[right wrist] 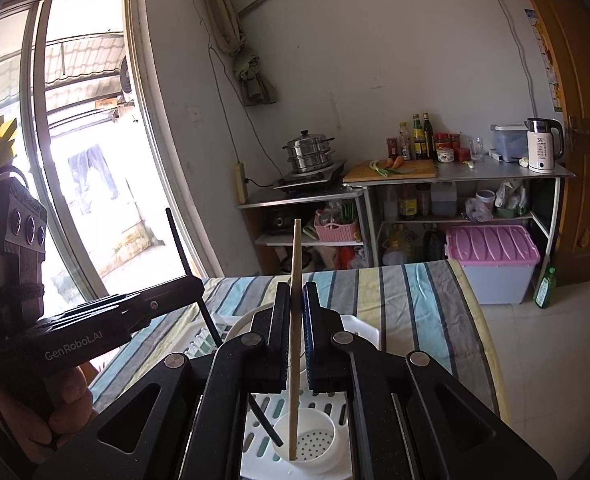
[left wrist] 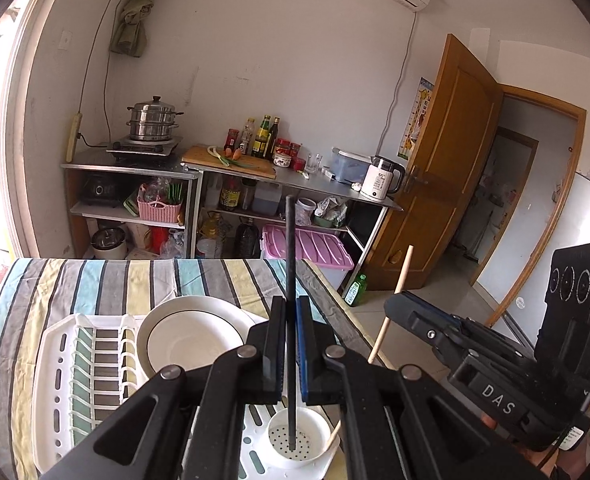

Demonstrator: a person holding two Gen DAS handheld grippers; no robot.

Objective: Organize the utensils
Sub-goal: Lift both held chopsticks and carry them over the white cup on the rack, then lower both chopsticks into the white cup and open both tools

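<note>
Now both chopsticks dip into the round white perforated holder (left wrist: 295, 440): left gripper (left wrist: 291, 344) clamped on the black chopstick (left wrist: 290, 280), right gripper (right wrist: 294, 340) on the pale wooden chopstick (right wrist: 295, 300); releasing remains.

left tool (left wrist: 291, 344): clamped, tilted down | right tool (right wrist: 294, 332): clamped, near level

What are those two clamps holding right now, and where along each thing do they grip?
The left gripper pinches a black chopstick about midway along it. The right gripper pinches a wooden chopstick about midway too. Both lower tips hang in the white utensil cup.
</note>
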